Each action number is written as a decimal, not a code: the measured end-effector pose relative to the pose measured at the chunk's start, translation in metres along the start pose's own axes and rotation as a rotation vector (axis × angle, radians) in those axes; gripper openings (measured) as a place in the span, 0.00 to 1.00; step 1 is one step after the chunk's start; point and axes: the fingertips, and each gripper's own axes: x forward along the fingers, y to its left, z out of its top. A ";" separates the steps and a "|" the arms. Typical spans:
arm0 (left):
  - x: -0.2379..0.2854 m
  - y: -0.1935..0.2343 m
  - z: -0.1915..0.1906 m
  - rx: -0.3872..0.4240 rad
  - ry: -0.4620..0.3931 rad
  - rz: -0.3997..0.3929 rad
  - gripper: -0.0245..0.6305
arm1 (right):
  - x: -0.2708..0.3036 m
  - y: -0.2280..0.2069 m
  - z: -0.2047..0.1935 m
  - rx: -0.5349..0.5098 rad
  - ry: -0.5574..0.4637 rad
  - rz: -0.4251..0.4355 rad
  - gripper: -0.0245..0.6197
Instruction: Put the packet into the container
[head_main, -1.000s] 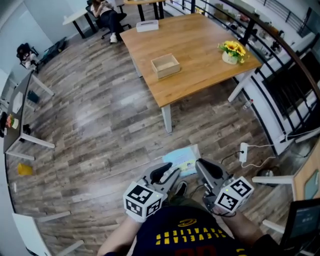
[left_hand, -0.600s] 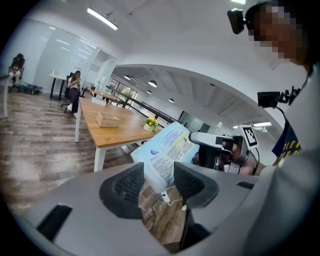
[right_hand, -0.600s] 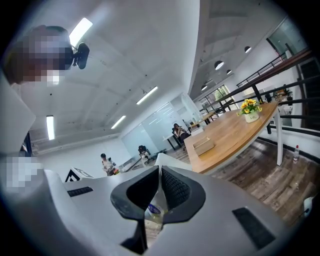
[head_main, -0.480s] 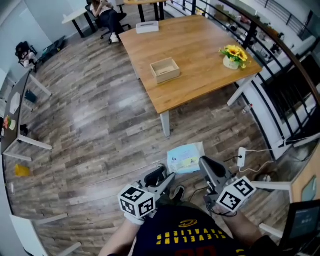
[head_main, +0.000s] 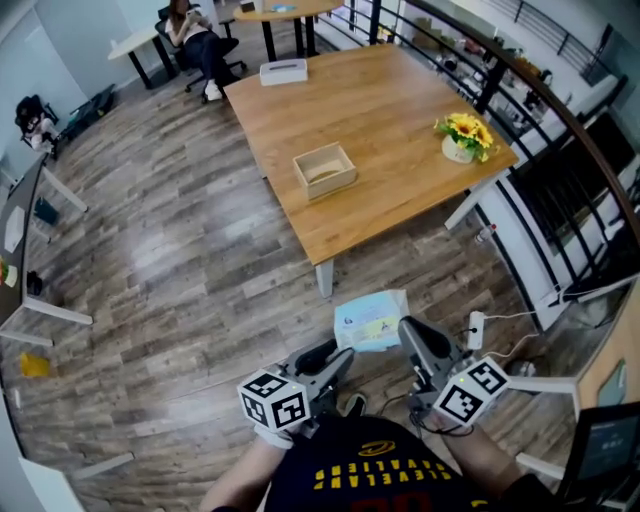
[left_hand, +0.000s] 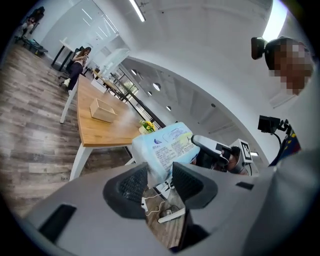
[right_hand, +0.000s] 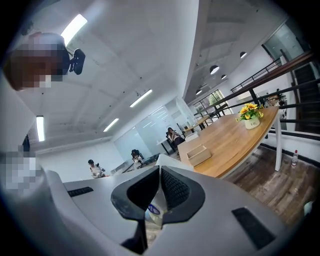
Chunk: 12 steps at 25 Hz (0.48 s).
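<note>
Squarely — packet (pinched) in right tool

packet in right gripper, container on table

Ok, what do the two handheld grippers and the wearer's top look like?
Both are grey moulded shells with black ribbed pads. The left gripper and right gripper each carry a white cube of black square markers. The top is dark with yellow lettering. The left jaws have just been opening, the packet's corner showing between them; the right jaws have just been closing on it.
</note>
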 end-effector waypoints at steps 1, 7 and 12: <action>0.001 0.005 0.010 0.004 -0.015 0.000 0.26 | 0.007 -0.002 0.003 0.000 -0.002 -0.008 0.07; 0.010 0.028 0.061 0.099 -0.032 0.004 0.17 | 0.045 -0.021 0.020 -0.005 -0.007 -0.066 0.07; 0.012 0.044 0.100 0.170 -0.043 0.005 0.14 | 0.074 -0.031 0.028 -0.001 -0.002 -0.109 0.07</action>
